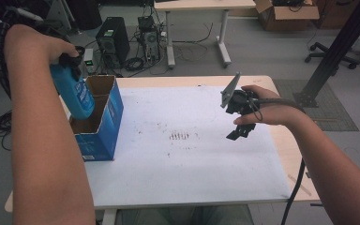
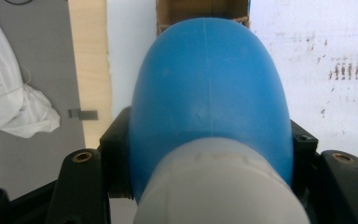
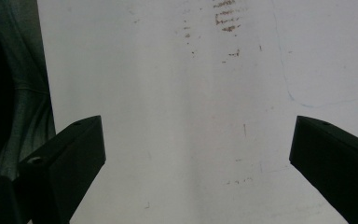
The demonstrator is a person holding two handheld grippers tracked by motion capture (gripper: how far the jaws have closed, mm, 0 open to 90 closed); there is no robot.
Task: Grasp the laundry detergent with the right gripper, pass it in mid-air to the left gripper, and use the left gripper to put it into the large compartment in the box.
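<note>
A blue plastic bottle (image 1: 74, 92) with a white cap hangs over the open top of a blue cardboard box (image 1: 105, 123) at the table's left edge. My left gripper (image 1: 70, 63) is shut on the bottle near its cap end. In the left gripper view the bottle (image 2: 209, 93) bulges between the black jaws, its base toward the box opening (image 2: 200, 11). My right gripper (image 1: 240, 131) hovers over the right part of the white sheet (image 1: 178, 150), jaws wide open with nothing between them; in the right gripper view the gripper (image 3: 196, 154) looks down on the bare sheet.
The white sheet carries brown smudge marks (image 1: 179, 136) near its middle. The wooden table (image 1: 288, 154) shows along the right and far edges. On the floor behind stand a computer tower (image 1: 112, 40), tangled cables and another table's legs (image 1: 171, 42). A black post (image 1: 337, 47) rises at right.
</note>
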